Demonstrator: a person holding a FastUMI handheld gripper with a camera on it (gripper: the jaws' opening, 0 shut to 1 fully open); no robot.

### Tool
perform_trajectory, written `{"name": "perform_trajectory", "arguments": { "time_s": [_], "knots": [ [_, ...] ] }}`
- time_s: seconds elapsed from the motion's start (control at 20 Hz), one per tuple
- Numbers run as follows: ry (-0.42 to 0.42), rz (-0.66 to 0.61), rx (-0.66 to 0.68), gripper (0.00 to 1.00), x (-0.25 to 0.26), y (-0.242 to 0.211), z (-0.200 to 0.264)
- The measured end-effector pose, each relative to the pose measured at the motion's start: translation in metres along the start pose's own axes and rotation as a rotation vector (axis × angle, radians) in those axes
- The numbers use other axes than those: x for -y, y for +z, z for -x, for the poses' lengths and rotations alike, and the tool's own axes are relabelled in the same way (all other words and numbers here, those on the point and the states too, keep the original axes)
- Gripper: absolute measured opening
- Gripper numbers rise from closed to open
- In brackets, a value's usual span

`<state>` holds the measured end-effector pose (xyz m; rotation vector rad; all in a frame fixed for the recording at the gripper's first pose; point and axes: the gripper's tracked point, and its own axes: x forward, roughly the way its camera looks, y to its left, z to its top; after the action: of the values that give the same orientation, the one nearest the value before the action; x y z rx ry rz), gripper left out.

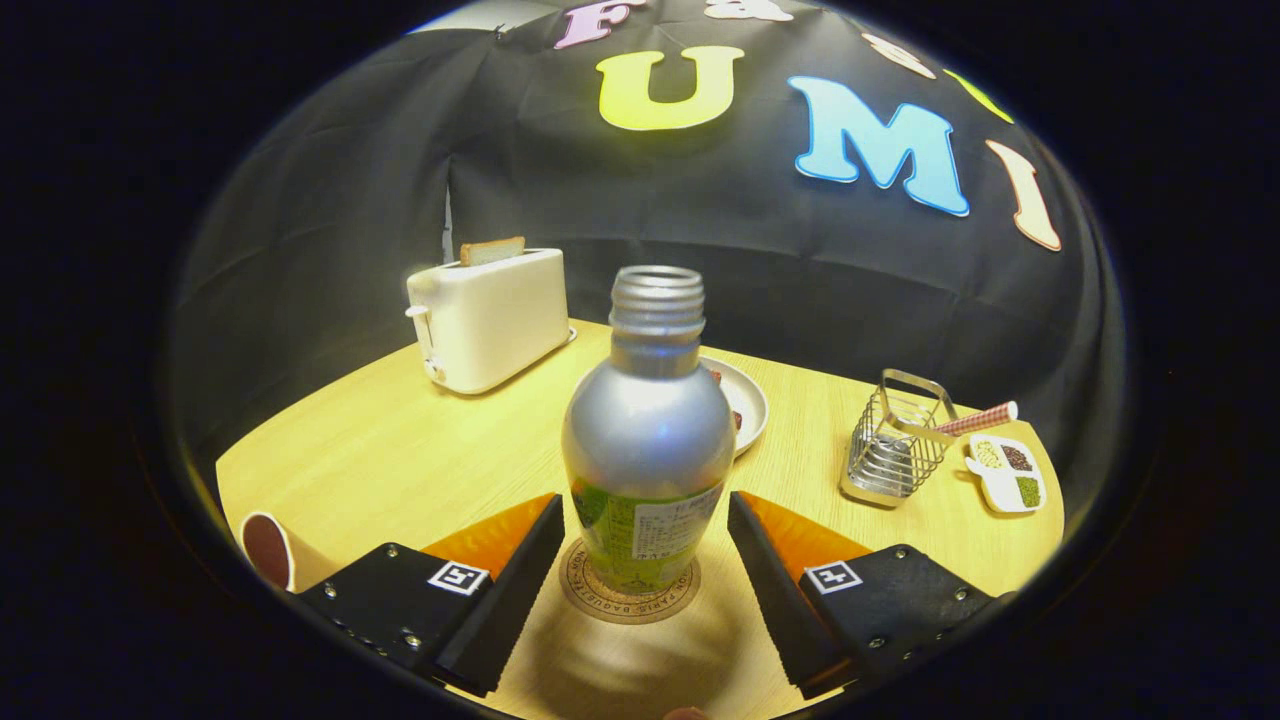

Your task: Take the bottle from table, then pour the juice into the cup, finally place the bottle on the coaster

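The aluminium bottle (648, 440) stands upright and uncapped on the round cork coaster (628, 598), directly between the 2 fingers of the gripper (646, 545). The fingers are spread wide, released, with a visible gap to the bottle on each side; neither presses on it. The cup (268, 548) sits off beyond the left finger, close to the table (400, 460) edge, its inside looking dark, though whether that is juice I cannot tell.

By my judgement the bottle is already at its final spot, so the remaining risk lies in the retreat. If the gripper backs away crookedly, either finger could clip the bottle's lower body and tip it, and with no cap any leftover juice would spill. The bottle also seems to stand slightly toward the far rim of the coaster, so a small nudge could slide it partly off.

Farther beyond the fingers stand a white toaster (492, 318) with a slice of bread (492, 250), a plate (748, 400), a wire basket (896, 440) and a small condiment dish (1008, 472)
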<state>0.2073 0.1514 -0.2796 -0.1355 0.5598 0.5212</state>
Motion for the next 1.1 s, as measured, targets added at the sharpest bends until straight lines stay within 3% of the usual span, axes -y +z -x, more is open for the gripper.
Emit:
{"name": "perform_trajectory", "arguments": {
  "time_s": [0.5,1.1],
  "knots": [
    [-0.091,-0.014,0.113,0.99,0.000,0.050,0.079],
    [-0.230,-0.064,0.296,0.99,-0.007,0.115,0.205]
  ]
}}
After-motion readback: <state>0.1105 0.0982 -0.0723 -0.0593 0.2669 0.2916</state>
